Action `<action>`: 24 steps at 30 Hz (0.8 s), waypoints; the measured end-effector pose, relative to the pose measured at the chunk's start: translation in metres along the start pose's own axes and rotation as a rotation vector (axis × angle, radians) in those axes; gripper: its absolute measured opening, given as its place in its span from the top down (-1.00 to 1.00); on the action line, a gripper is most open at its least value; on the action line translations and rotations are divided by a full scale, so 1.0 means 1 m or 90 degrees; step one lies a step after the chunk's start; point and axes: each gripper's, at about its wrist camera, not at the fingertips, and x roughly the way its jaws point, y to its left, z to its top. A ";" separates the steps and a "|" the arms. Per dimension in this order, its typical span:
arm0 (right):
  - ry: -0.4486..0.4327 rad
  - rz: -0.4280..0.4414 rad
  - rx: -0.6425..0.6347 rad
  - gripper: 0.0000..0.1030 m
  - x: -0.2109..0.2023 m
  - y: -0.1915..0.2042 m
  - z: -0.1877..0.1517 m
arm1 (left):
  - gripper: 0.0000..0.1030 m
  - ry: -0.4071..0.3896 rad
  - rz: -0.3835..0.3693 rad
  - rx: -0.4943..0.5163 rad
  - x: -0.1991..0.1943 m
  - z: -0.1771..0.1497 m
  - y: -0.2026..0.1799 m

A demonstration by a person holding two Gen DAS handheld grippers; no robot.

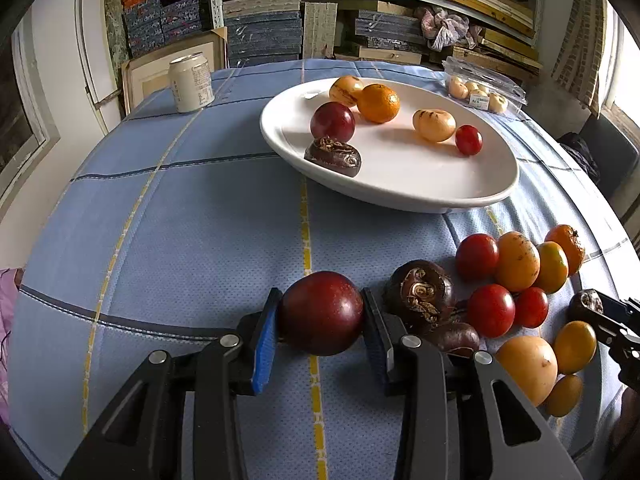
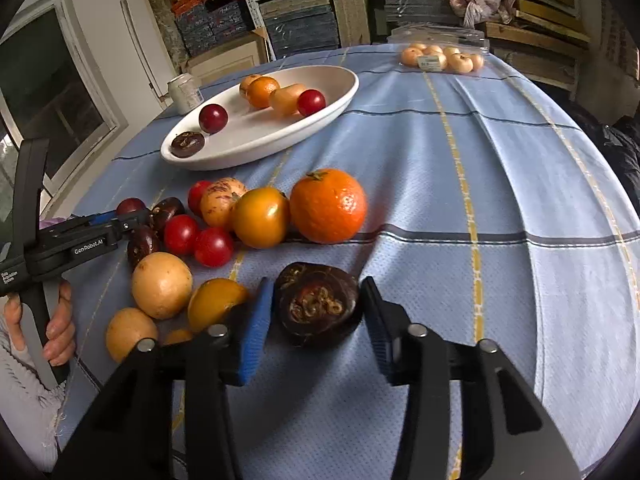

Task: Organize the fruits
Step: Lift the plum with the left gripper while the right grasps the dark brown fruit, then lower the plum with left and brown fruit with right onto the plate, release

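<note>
A dark red plum (image 1: 320, 314) lies on the blue cloth with my left gripper (image 1: 320, 300) shut on it, one pad pressing each side. Between the pads of my right gripper (image 2: 317, 282) sits a dark water chestnut (image 2: 318, 306); both pads touch it and it rests on the cloth. Left of it lies a pile of loose fruit (image 2: 260, 216): tomatoes, yellow fruits, an orange (image 2: 328, 206) and more chestnuts. At the back, the white plate (image 1: 400, 184) holds a plum, a chestnut, an orange, a tomato and two yellow fruits.
A pale can (image 1: 191, 82) stands at the far left beside the plate. A clear plastic pack of small fruits (image 1: 484, 88) lies at the back right. Shelves of boxes fill the background. A hand (image 2: 56, 320) grips the left tool's handle.
</note>
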 end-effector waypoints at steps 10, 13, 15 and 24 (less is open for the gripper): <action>-0.052 0.033 0.040 0.16 -0.022 -0.009 0.012 | 0.25 -0.047 -0.015 -0.048 -0.023 0.008 0.015; -0.070 0.043 0.030 0.16 -0.028 -0.002 0.037 | 0.25 -0.061 -0.015 -0.051 -0.027 0.028 0.014; -0.090 0.043 0.009 0.16 -0.029 0.010 0.061 | 0.25 -0.070 -0.009 -0.050 -0.025 0.049 0.011; -0.069 0.027 -0.042 0.16 0.042 0.052 0.136 | 0.25 -0.048 -0.033 -0.041 0.022 0.104 -0.014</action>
